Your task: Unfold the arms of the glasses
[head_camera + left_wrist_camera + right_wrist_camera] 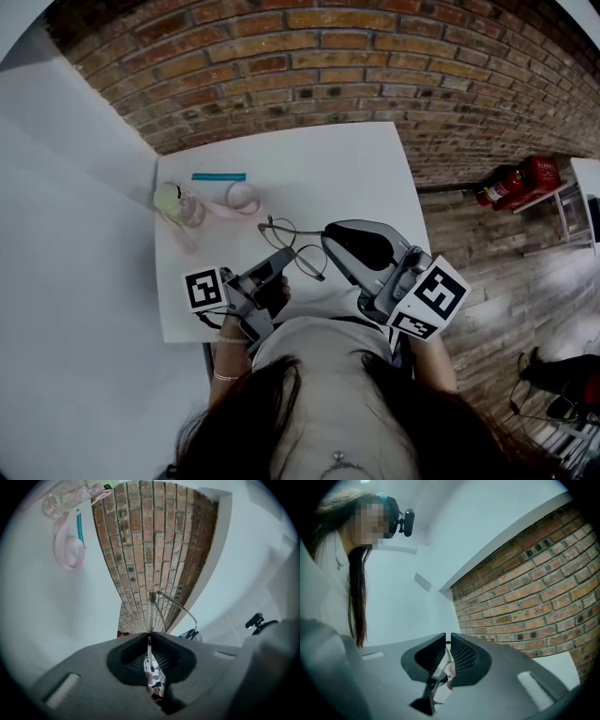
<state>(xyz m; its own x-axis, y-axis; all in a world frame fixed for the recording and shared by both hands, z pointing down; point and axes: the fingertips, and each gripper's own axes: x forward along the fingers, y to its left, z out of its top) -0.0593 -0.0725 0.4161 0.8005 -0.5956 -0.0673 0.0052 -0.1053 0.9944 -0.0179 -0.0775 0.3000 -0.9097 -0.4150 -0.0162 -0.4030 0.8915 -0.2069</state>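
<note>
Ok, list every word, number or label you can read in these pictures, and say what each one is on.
No text can be read in any view.
Left marker cube and right marker cube: black-and-white square patterns, no words or numbers.
Red fire extinguisher: any label is too small to read.
Bottle: any print is too blurred to read.

A white square tabletop (pixel 328 178) stands against the brick wall. Toward its far left corner lie a thin teal stick (pixel 218 176), a clear bottle (pixel 178 204) with a pale cap, and touching it a looped pink strap (pixel 239 199).
</note>
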